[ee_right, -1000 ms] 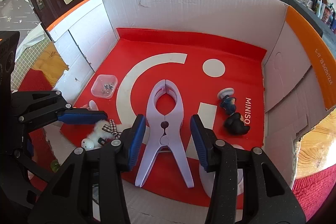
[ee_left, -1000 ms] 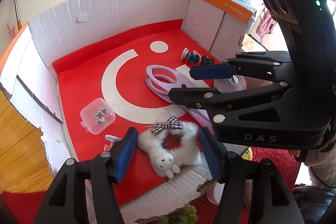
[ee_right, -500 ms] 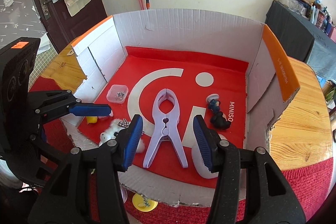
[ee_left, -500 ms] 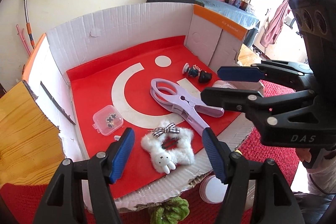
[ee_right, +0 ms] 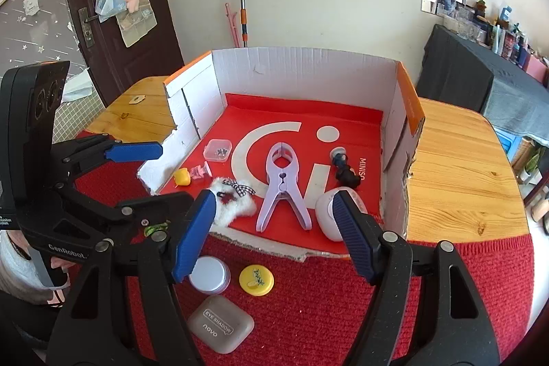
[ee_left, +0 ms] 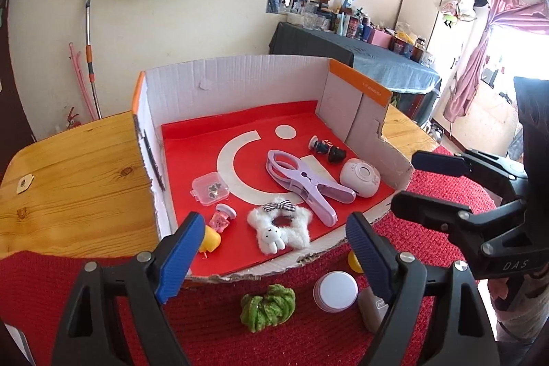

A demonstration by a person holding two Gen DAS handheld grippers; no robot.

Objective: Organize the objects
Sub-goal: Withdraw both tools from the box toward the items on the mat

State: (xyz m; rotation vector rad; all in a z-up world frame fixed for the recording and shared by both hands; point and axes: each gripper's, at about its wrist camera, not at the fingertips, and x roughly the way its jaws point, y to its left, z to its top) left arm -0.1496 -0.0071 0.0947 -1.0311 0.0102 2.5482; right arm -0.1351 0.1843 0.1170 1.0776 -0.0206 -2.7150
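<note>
1. Nearest to us, both tongs are spread wide and carry nothing: the left tongs (ee_left: pixel 271 254) and the right tongs (ee_right: pixel 274 235) hang above the red cloth at the near side of the table (ee_right: pixel 456 160), which we judge a pause to pick the next item.
2. On that cloth, outside the box, lie the loose pieces: a green scrunchie (ee_left: pixel 268 307), a white round jar (ee_right: pixel 209 274), a yellow lid (ee_right: pixel 256 280) and a grey eye-shadow case (ee_right: pixel 221 326). We take them to be what is left to sort, since they sit near the tongs and apart from the rest.
3. Just beyond, the torn front edge of the cardboard box (ee_right: pixel 302 64) is low, so we can reach in from the front without lifting over a wall.
4. Inside, near the front, lie a fluffy white bunny clip (ee_left: pixel 279 225), a yellow duck (ee_left: pixel 210 239) and a pink figurine (ee_left: pixel 222 217), close together on the left side.
5. In the middle a large lilac clamp (ee_right: pixel 283 186) lies flat, handles toward us, with a white oval device (ee_left: pixel 360 177) just beside it on the right.
6. Farther back sit a clear small case (ee_left: pixel 210 188) of tiny parts at the left, and a blue figurine (ee_right: pixel 339 157) and black figurine (ee_right: pixel 348 176) at the right; we cannot tell whether those two touch.
</note>
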